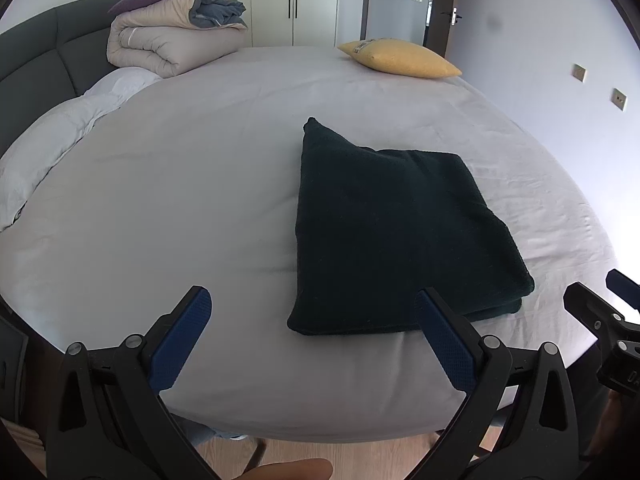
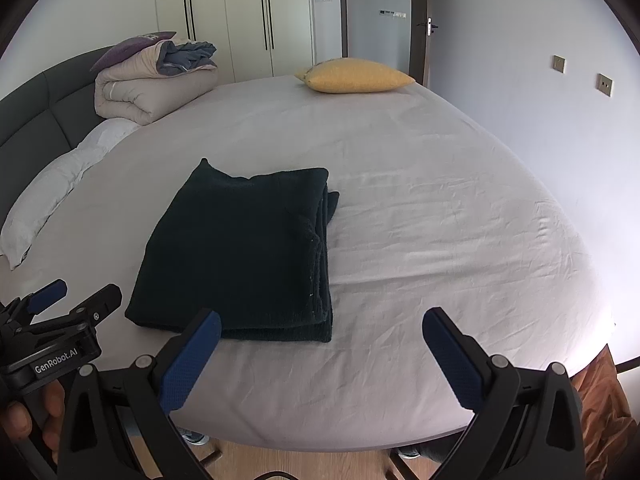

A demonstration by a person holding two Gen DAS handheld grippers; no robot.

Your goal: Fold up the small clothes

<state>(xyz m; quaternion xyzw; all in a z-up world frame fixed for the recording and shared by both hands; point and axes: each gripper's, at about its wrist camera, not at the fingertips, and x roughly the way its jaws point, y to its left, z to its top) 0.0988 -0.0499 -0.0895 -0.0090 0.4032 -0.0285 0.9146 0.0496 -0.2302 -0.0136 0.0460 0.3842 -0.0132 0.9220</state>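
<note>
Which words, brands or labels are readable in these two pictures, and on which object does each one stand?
"GenRobot.AI": white letters on the black body of the left gripper.
Pale label on the yellow pillow: too blurred to read.
Partial white letters on the right gripper: cut off, unreadable.

Hidden and cropped parts around the bed

In the right wrist view the left gripper (image 2: 74,294) is cut by the left edge, and the hand (image 2: 30,416) holding it shows only fingers. In the left wrist view the right gripper (image 1: 600,300) runs off the right edge. The dark folded garment (image 1: 394,232) hides its lower layers and its type is unclear. The label on the far yellow pillow (image 1: 400,58) is too small to read.
</note>
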